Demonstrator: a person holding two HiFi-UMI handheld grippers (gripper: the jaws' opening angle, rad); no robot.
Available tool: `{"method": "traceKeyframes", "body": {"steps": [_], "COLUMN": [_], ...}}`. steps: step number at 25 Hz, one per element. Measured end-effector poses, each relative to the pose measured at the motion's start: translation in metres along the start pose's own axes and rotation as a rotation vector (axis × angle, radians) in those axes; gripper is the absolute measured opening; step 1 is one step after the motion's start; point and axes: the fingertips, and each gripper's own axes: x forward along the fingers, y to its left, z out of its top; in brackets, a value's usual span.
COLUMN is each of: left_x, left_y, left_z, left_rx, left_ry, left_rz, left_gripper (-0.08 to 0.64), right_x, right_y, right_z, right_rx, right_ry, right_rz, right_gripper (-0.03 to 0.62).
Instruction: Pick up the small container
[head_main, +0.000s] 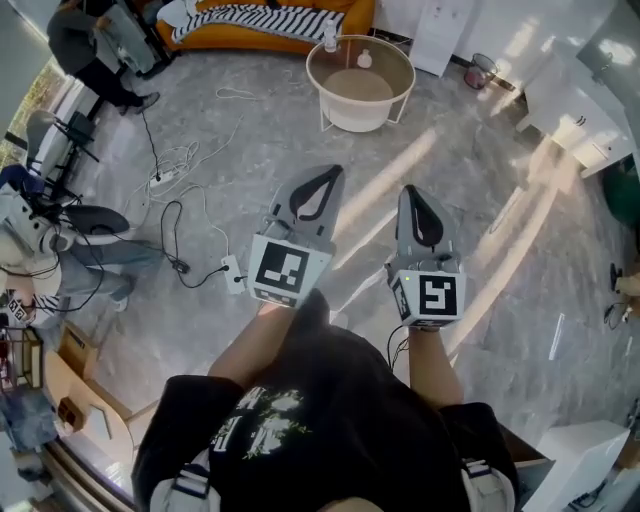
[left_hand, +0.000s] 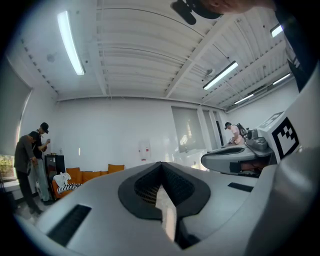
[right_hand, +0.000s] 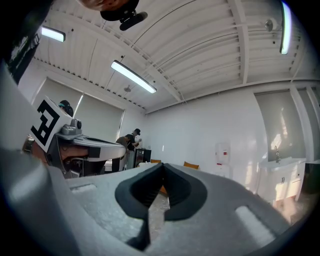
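A round white side table (head_main: 318, 75) stands on the grey floor far ahead of me. On it sit a small white container (head_main: 364, 60) and a slim bottle (head_main: 330, 38). My left gripper (head_main: 333, 172) and right gripper (head_main: 409, 190) are held side by side at waist height, well short of the table, both pointing toward it. Both are shut, with their tips meeting and nothing between them. In the left gripper view the left gripper (left_hand: 161, 165) points across the room, with the right gripper (left_hand: 240, 160) beside it. The right gripper view shows the right gripper (right_hand: 162, 166) the same way.
An orange sofa (head_main: 285, 40) with a striped cloth stands behind the table. Cables and a power strip (head_main: 165, 178) lie on the floor at left, near seated and standing people (head_main: 90, 45). White cabinets (head_main: 580, 110) line the right side. Cardboard boxes (head_main: 70, 385) sit at lower left.
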Motion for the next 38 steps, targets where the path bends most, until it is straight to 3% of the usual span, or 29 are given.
{"method": "traceKeyframes", "body": {"steps": [8,11,23,27,32,38], "left_x": [0.044,0.068,0.143,0.165,0.183,0.214], "left_y": [0.026,0.043,0.159,0.202,0.246,0.261], "left_z": [-0.005,-0.008,-0.012,-0.018,-0.029,-0.04], "left_rx": [-0.029,-0.005,-0.116,-0.046,-0.027,-0.011], "left_ry": [-0.024,-0.034,-0.041,-0.073,-0.086,-0.089], "left_rz": [0.01,-0.006,-0.007,-0.046,-0.068,-0.102], "left_gripper": [0.011,0.011,0.011,0.011,0.011,0.011], "right_x": [0.043,0.07,0.202,0.249,0.296,0.321], "right_y": [-0.029,-0.038,-0.05,-0.049,-0.039,-0.06], "right_z": [-0.012,-0.014,-0.004,-0.001,-0.001,-0.017], "right_rx": [0.011,0.007,0.037,0.026,0.009,0.027], "right_ry": [0.005,0.013,-0.007,-0.007,-0.019,-0.01], "right_rz": [-0.052,-0.051,-0.047,-0.059,-0.076,-0.123], "right_gripper": [-0.006,-0.006,-0.005,-0.005,-0.005,-0.005]}}
